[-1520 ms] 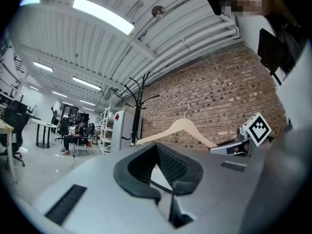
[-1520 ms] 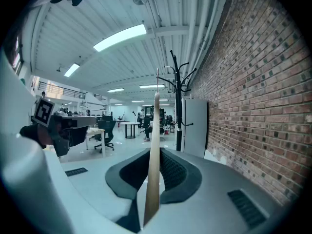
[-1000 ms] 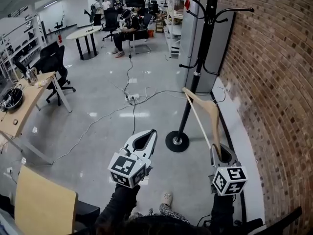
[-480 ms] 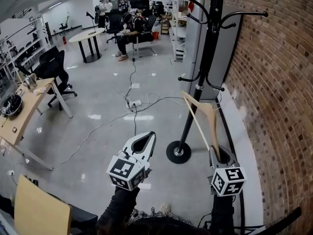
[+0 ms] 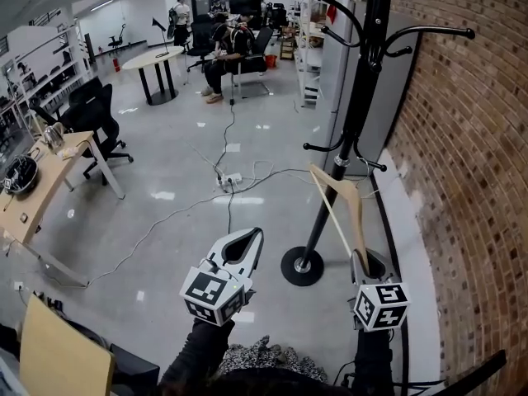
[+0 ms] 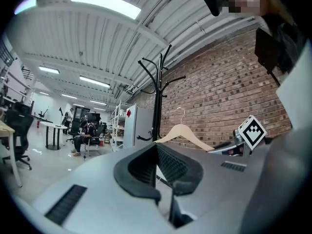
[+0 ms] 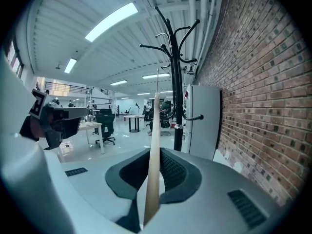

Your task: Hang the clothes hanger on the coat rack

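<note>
Pinching the hanger [image 7: 155, 145] by the end of one arm, the jaws of the right gripper [image 5: 360, 260] were seen pressed on the thin wood, which rose edge-on straight ahead of them, the wire hook further out. The rack [image 5: 356, 114] was found beyond the jaws and slightly to their right, its hooks high above and apart from the hanger. The left gripper [image 5: 250, 236] was held with its jaws pressed together on nothing, the hanger off to their right. The hanger was judged light and stiff but smooth. Gripped so far from its hook, it could be expected to pivot or slip between the pads, so a firm hold, or one nearer the neck, was judged advisable
</note>
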The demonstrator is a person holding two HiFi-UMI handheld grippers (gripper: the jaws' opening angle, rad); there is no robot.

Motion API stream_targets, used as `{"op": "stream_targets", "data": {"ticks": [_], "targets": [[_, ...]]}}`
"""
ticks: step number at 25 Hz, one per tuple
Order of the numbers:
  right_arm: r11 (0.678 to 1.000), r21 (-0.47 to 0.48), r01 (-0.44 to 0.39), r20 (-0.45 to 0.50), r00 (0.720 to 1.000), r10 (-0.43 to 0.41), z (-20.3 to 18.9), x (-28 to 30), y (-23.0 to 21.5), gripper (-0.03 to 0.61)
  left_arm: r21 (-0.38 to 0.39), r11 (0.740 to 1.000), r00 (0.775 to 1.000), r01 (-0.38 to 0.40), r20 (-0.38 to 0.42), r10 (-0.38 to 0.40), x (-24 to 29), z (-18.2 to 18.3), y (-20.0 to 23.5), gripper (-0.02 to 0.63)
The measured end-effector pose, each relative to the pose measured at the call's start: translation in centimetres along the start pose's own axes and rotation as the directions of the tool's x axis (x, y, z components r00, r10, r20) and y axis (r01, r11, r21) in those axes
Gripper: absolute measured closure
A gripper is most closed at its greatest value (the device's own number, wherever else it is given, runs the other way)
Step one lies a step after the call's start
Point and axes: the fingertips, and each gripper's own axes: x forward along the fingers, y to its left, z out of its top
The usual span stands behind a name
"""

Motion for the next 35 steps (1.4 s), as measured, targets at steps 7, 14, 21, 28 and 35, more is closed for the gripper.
{"op": "stream_targets", "data": {"ticks": [7, 14, 21, 28, 35], "targets": [[0.999, 0.024, -0.023, -0.054, 0.998, 0.024, -1.5, 4.6, 0.2, 0.522, -0.001, 0.999, 0.999, -0.033, -0.014, 0.033, 1.9, -0.6, 3.5, 0.605], [1.000, 0.017, 0.015, -0.082, 0.997, -0.013, -1.0, 10.0, -1.0, 0.522, 0.001, 1.000, 1.000, -0.004, -0.018, 0.004, 6.7, -0.4, 7.6, 0.606], [0.997, 0.031, 0.064, -0.132, 0.989, -0.059, -2.1, 16.1, -2.7, 0.522, -0.006, 1.000, 0.999, 0.029, -0.035, -0.029, 11.2, -0.7, 11.4, 0.605], [0.995, 0.044, 0.091, -0.188, 0.979, -0.081, -4.5, 20.9, -3.7, 0.522, -0.026, 0.998, 0.997, 0.050, -0.059, -0.052, 14.0, -2.2, 13.5, 0.605], [0.993, 0.064, 0.100, -0.221, 0.972, -0.083, -6.4, 23.0, -3.8, 0.522, -0.032, 0.998, 0.995, 0.059, -0.076, -0.062, 15.1, -3.3, 14.6, 0.606]]}}
